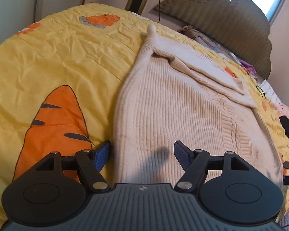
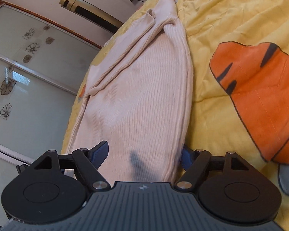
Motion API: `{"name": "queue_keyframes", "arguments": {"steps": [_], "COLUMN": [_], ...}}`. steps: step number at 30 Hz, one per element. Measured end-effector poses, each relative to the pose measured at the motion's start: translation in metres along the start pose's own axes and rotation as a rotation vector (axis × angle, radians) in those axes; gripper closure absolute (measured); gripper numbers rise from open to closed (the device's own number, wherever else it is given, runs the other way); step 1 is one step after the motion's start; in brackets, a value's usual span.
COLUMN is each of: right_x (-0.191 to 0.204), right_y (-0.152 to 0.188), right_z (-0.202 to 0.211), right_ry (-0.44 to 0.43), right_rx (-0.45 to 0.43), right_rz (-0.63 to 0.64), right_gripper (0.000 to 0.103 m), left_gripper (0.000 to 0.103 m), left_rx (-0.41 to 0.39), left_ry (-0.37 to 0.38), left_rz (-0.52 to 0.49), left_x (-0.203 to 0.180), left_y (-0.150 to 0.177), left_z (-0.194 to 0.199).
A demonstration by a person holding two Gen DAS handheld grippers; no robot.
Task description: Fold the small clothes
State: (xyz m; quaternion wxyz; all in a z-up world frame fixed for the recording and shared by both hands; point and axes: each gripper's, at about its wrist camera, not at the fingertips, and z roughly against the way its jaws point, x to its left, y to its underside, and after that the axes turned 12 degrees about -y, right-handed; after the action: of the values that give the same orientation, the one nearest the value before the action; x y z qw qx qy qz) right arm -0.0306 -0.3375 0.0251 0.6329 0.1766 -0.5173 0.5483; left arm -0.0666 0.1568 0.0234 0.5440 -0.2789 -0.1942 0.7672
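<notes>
The sweater [image 1: 175, 105], cream ribbed knit, lies flat on the yellow quilt [image 1: 57, 61] covering the bed. One sleeve [image 1: 208, 73] is folded across the body, its cuff end reaching toward the far side edge. A narrow tip of the garment points away toward the headboard [image 1: 221, 19].

Left tongs [image 1: 141, 155]: released. Both blue pads stand wide apart; the left one sits over the quilt just beside the sweater's edge, the right one over the knit. Nothing is pinched between them. A finger shadow falls on the fabric between the pads.

Right tongs [image 2: 144, 155]: released. The sweater [image 2: 140, 96] runs lengthwise ahead of them, its near end lying between the spread pads. The right-hand pad is partly hidden behind the garment's edge; whether it touches the knit cannot be told. The folded sleeve [image 2: 125, 53] shows as a ridge along the side nearer the wardrobe [image 2: 28, 77].

An orange carrot print [image 1: 54, 130] on the quilt lies just beside the sweater. Small items near the headboard are too blurred to identify.
</notes>
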Motion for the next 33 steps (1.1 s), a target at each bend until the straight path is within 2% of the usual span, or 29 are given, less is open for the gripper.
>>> {"name": "queue_keyframes", "arguments": {"steps": [2, 3, 6, 8, 10, 11, 13, 15, 16, 17, 18, 20, 23, 26, 30, 33], "right_x": [-0.002, -0.002, -0.005, -0.007, -0.009, -0.012, -0.02, -0.024, -0.024, -0.022, -0.02, -0.018, -0.018, -0.017, 0.004, 0.018], "right_y": [0.004, 0.007, 0.015, 0.017, 0.017, 0.015, 0.011, 0.009, 0.009, 0.011, 0.014, 0.019, 0.024, 0.023, 0.005, -0.008], "right_z": [0.003, 0.005, 0.006, -0.001, -0.005, -0.007, -0.007, -0.006, -0.006, -0.005, -0.005, -0.002, 0.002, 0.005, 0.022, 0.032], "right_ry": [-0.014, -0.011, 0.033, 0.055, 0.039, 0.028, 0.016, -0.005, -0.007, -0.003, -0.002, -0.01, -0.023, -0.043, -0.155, -0.217], "right_rx": [-0.017, -0.038, -0.113, -0.132, -0.117, -0.104, -0.085, -0.067, -0.056, -0.043, -0.028, -0.013, -0.006, -0.018, -0.07, -0.081], "right_rz": [-0.014, -0.015, -0.01, 0.001, 0.0, -0.016, -0.064, -0.098, -0.099, -0.088, -0.08, -0.071, -0.073, -0.087, -0.057, -0.029], "right_gripper": [0.025, 0.031, 0.066, 0.079, 0.081, 0.077, 0.08, 0.08, 0.08, 0.081, 0.081, 0.091, 0.091, 0.09, 0.09, 0.09], "left_gripper": [0.031, 0.031, 0.031, 0.024, 0.017, 0.017, 0.018, 0.05, 0.074, 0.092, 0.093, 0.094, 0.095, 0.095, 0.095, 0.095], "left_rx": [0.005, 0.004, -0.002, -0.004, -0.013, -0.018, -0.015, -0.006, 0.004, 0.018, 0.031, 0.043, 0.035, -0.002, -0.054, -0.044], "left_ry": [0.001, 0.0, -0.003, 0.002, 0.025, 0.024, 0.016, -0.017, -0.041, -0.051, -0.038, -0.019, -0.032, -0.009, 0.057, 0.075], "left_rz": [0.017, 0.015, 0.004, 0.007, 0.011, 0.01, -0.001, -0.013, -0.028, -0.028, -0.015, 0.006, -0.016, -0.028, -0.01, -0.009], "left_x": [0.001, 0.0, -0.004, -0.006, -0.006, -0.007, -0.009, -0.012, -0.012, -0.011, -0.007, -0.001, -0.004, -0.006, -0.002, 0.0], "left_y": [-0.003, -0.004, -0.004, -0.003, -0.002, -0.001, -0.001, 0.0, 0.0, 0.001, 0.003, 0.004, 0.004, -0.005, -0.022, -0.023], "left_z": [-0.002, -0.004, -0.005, -0.005, -0.007, -0.007, -0.006, -0.003, -0.002, -0.002, -0.002, 0.0, 0.005, 0.016, 0.034, 0.031]}}
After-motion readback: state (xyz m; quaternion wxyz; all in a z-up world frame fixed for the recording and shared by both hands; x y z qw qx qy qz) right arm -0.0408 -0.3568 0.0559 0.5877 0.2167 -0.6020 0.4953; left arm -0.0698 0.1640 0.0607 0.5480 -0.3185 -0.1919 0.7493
